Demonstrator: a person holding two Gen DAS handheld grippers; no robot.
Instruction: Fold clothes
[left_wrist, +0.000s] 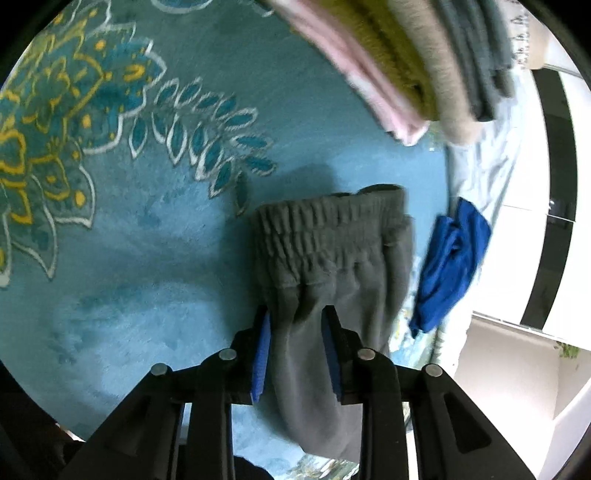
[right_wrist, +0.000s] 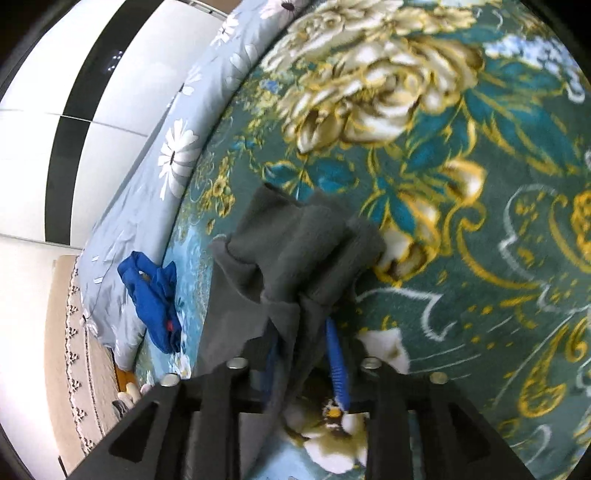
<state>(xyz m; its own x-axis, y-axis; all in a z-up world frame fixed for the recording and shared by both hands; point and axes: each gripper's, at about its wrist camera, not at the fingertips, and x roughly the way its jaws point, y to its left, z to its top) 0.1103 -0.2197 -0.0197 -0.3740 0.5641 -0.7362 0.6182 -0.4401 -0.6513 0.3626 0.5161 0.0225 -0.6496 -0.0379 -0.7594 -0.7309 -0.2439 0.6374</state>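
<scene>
Your left claw (left_wrist: 297, 332) is clenched on the grey garment (left_wrist: 332, 266) just under its gathered elastic waistband, held above the teal floral blanket (left_wrist: 147, 221); only this view shows the folded stack (left_wrist: 406, 62) of pink, yellow, beige and grey. No writing reads anywhere. Your right claw (right_wrist: 306, 347) grips the grey garment's other bunched end (right_wrist: 295, 254). Both views catch the blue cloth (right_wrist: 155, 295) beside the pale sheet (right_wrist: 147, 184)
</scene>
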